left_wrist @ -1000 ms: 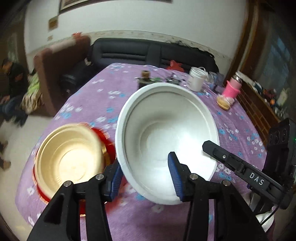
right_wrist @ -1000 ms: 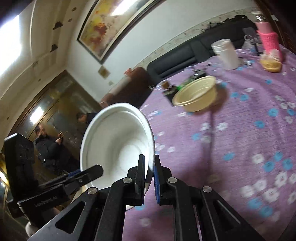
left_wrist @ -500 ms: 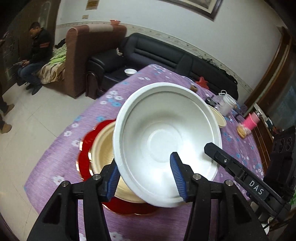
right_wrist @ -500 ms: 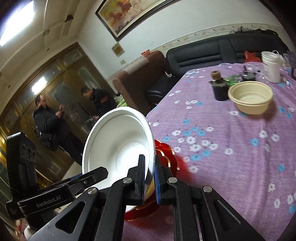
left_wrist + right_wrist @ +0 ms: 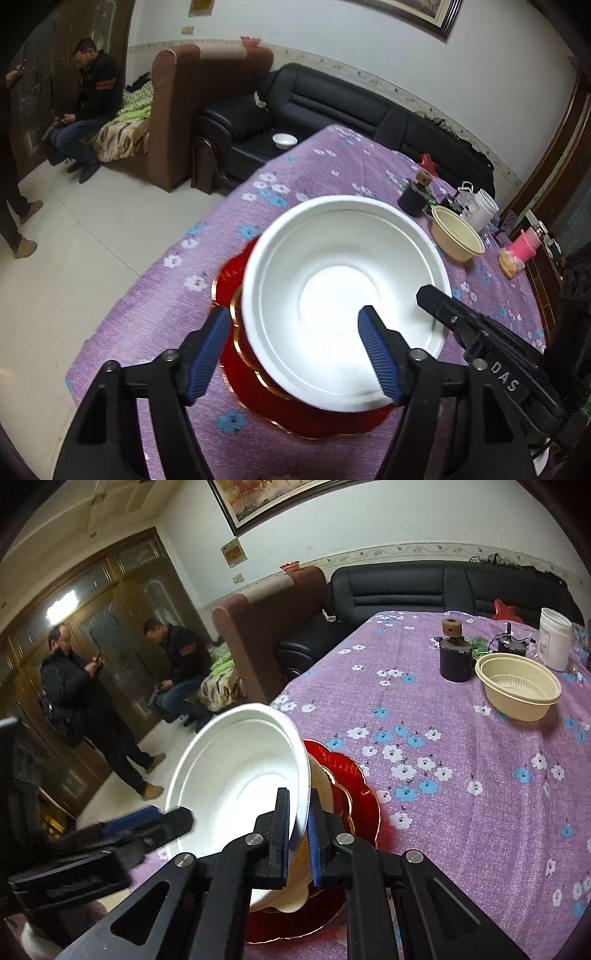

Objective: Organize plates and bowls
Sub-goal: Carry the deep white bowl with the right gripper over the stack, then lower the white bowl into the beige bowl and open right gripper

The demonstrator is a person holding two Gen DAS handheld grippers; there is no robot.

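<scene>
**Bowl brought over the stack**

Left view: white bowl has been carried above the red plate; left gripper, jaws just opened, stands spread, touching nothing.

Right view: right gripper is clamped on the bowl's rim; lowering and release are called for.

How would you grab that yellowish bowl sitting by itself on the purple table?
Grip the cream bowl by its rim, coming down from above with one pad inside and one outside the wall. It stands upright and open, and its thin flared lip suits a pinch. I'd take the near side, since the dark jar and white tub crowd the far side.
</scene>
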